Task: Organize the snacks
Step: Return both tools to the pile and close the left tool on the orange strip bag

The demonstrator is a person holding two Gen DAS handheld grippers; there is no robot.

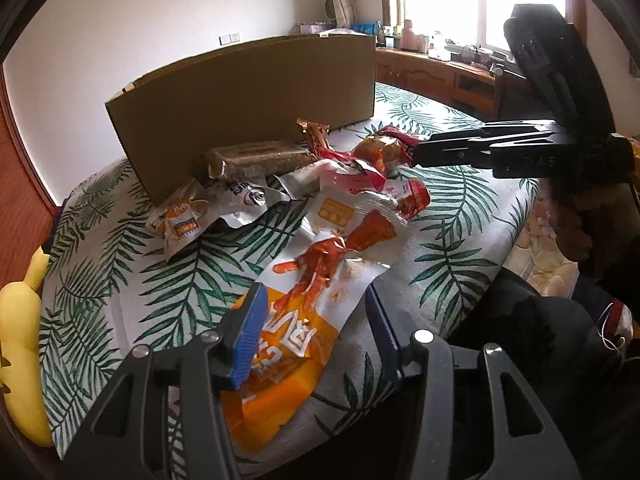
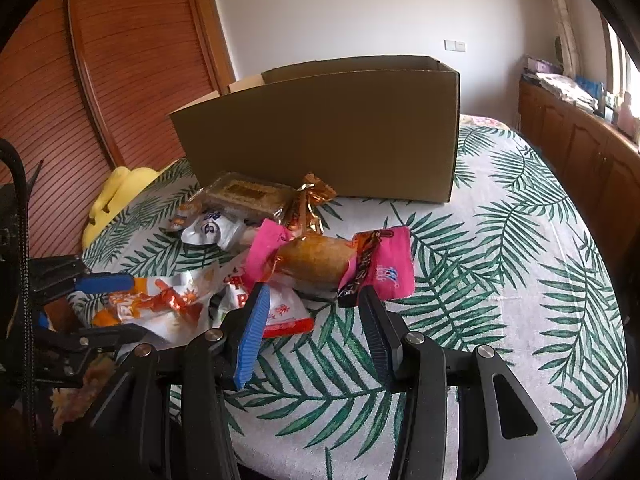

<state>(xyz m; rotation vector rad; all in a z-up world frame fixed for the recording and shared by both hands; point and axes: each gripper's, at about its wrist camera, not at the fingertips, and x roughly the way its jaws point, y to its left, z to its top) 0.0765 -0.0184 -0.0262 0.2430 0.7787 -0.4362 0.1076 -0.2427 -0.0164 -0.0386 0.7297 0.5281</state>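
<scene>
1. Snack packets lie heaped on a leaf-print bed, just in front of an open cardboard box standing at the far side.
2. The left gripper hovers low over an orange-and-white bag; its blue-padded fingers are spread wide, one on each side of the bag, and hold nothing.
3. The right gripper is likewise wide open and empty, with its fingers just short of a pink-ended pastry packet.
4. Behind the heap, a clear-wrapped cake bar rests against the box wall, beside a gold-foil sweet.
5. The packets look light, crinkly and slippery, and the pastry and cake are probably easy to crush. The crimped, flat end seals seem the safest places to pinch, rather than the puffed middles.
6. A yellow plush toy sits at the bed's edge, well apart from the snacks.
</scene>
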